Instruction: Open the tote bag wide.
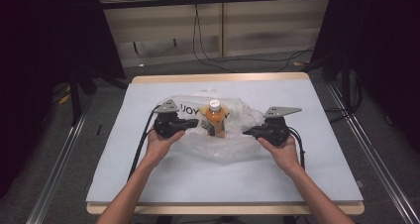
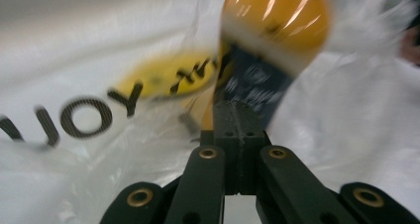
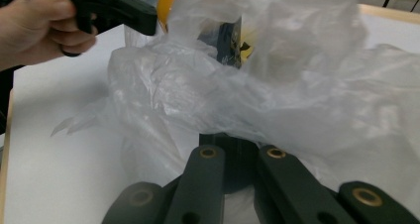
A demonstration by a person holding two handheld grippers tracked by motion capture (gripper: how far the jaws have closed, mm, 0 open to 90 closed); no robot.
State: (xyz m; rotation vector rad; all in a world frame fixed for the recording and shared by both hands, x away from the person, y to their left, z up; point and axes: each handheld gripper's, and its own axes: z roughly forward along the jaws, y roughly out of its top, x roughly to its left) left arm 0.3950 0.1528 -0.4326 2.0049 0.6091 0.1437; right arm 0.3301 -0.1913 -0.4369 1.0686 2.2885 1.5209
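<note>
A thin white plastic bag (image 1: 236, 145) with dark lettering lies at the middle of the table. An orange drink bottle (image 1: 215, 119) with a white cap stands upright inside it. My left gripper (image 1: 190, 123) is at the bag's left edge, jaws together and pinching the film. My right gripper (image 1: 247, 132) is shut on the bag's right edge. In the left gripper view the left gripper (image 2: 238, 117) points at the bottle (image 2: 277, 30) through the bag (image 2: 74, 60). In the right gripper view the bag (image 3: 277, 95) drapes over the right gripper (image 3: 237, 142), and the left gripper (image 3: 148, 21) is beyond it.
The bag rests on a white mat covering a wooden table (image 1: 198, 179). Metal rails (image 1: 59, 169) run along both sides of the table. Black cables (image 1: 213, 60) trail over the floor behind it, and dark curtains hang at both sides.
</note>
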